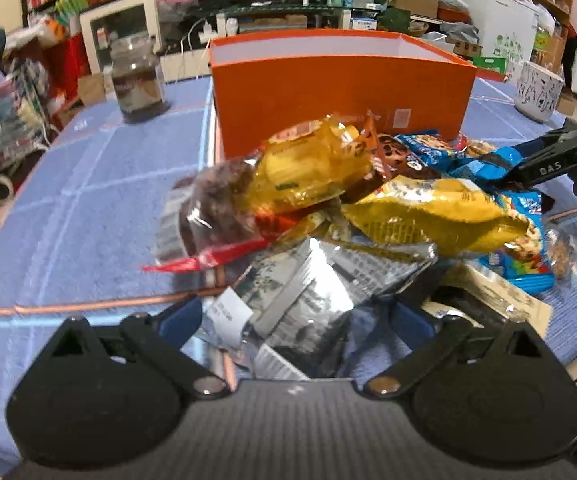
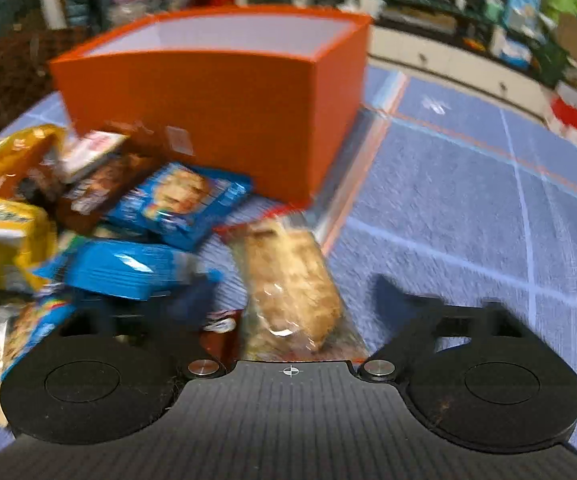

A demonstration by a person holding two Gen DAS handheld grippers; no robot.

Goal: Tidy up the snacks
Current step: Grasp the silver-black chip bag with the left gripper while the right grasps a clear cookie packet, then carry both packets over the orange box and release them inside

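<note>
silver foil crinkles nearest the left gripper [image 1: 296,316]: a silver packet [image 1: 308,292] lies between its spread fingers, and the pads do not visibly press on it, so this gripper reads as released. in the right wrist view the right gripper [image 2: 292,300] stands wide open too, its fingers either side of a clear-wrapped tan biscuit pack [image 2: 288,280] that lies on the blue checked tabletop [image 2: 468,200] — the view is blurred and no pad touches the pack.

just beyond sits the heap of snacks: a yellow bag [image 1: 428,208], a clear wrapper of dark brown biscuits [image 1: 216,208] with a red end, an amber pack [image 1: 312,164], and blue cookie packs [image 2: 176,200] leaning toward the box. behind the heap, touching it, stands the orange box [image 1: 340,88], open at the top with a pale inside.

further left on the tabletop, well apart from the heap, is a dark glass jar [image 1: 138,80] — beyond it, cluttered shelves.
</note>
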